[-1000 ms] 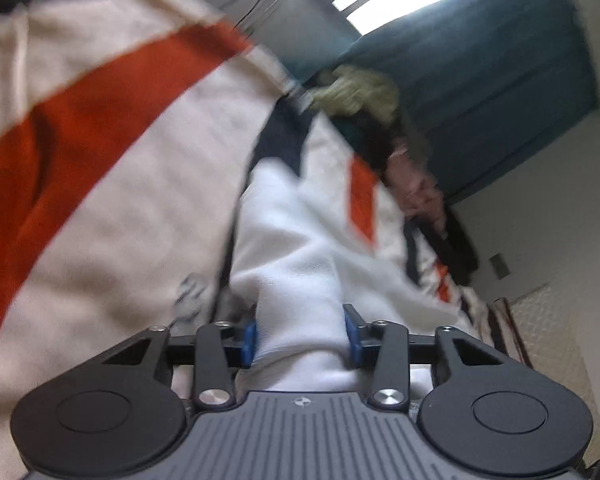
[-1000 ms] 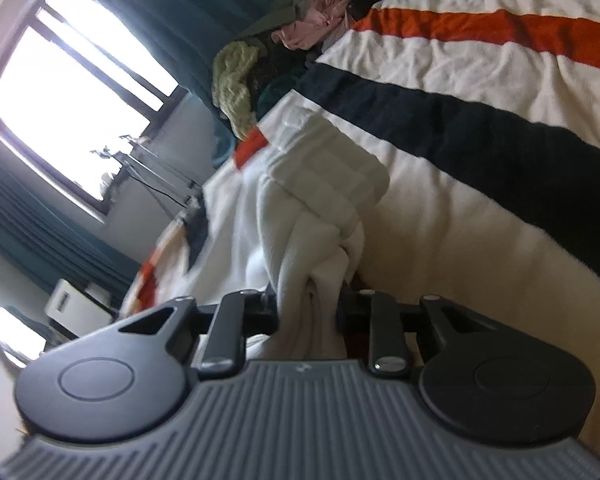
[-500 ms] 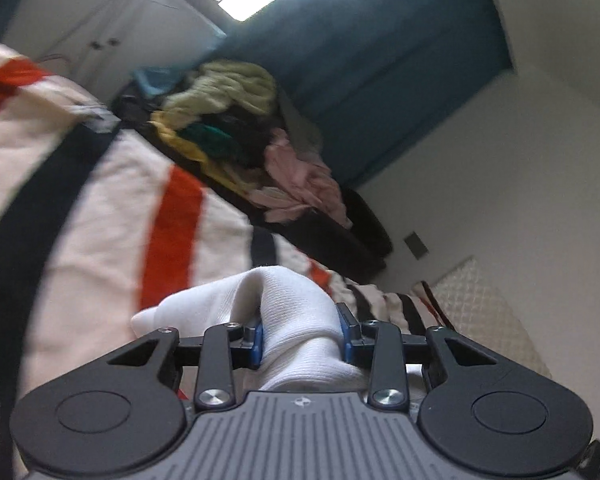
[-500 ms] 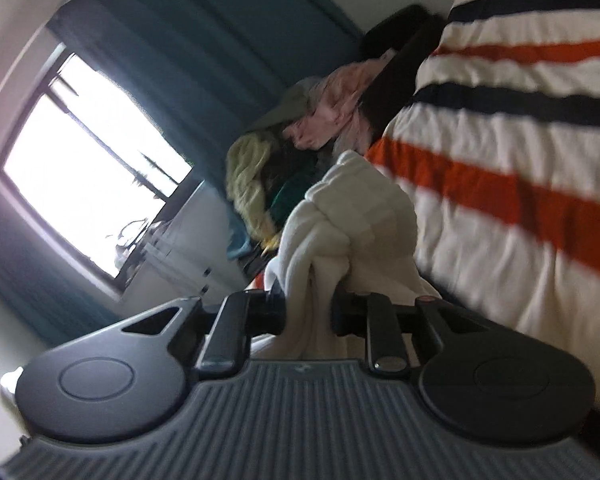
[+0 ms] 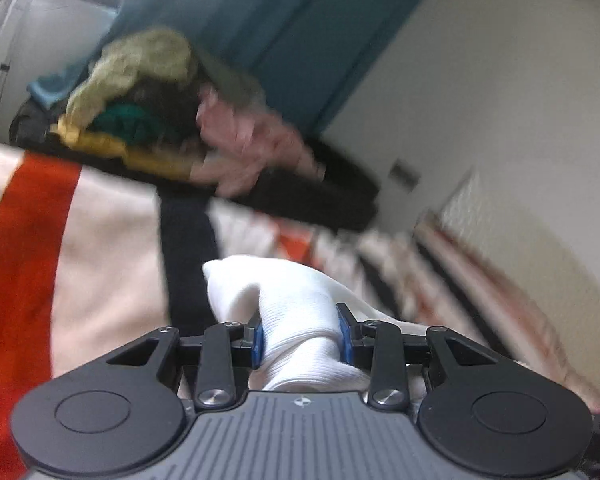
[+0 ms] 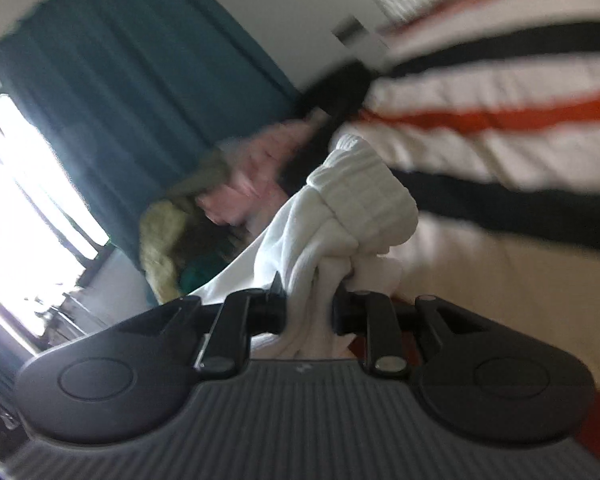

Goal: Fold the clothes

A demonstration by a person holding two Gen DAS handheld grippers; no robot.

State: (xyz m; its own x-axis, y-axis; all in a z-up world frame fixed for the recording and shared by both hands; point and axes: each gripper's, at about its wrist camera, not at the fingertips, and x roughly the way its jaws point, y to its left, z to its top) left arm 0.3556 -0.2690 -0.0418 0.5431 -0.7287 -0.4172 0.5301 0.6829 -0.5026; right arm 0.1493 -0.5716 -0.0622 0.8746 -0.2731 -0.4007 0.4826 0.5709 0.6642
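White ribbed garment [image 5: 300, 320], spread out over the striped bed [image 5: 108, 248] a second ago, is now bunched and carried nearer the heap of clothes [image 5: 148, 92]. Its long axis cannot be told from the blurred views. The left tongs [image 5: 300, 334] clench a narrow fold; the right tongs [image 6: 310, 300] grip its gathered, cuffed end [image 6: 364, 196], nearly shut.

the white cloth [image 5: 300, 320] is soft knit with tiny ribs. the blanket [image 5: 108, 248] looks fuzzy and woolly. the left gripper [image 5: 300, 340] is dull black plastic with shiny metal screws and blue rubbery pads. the curtain [image 6: 140, 80] is thick, dull cloth. the wall [image 5: 500, 80] is smooth and flat.
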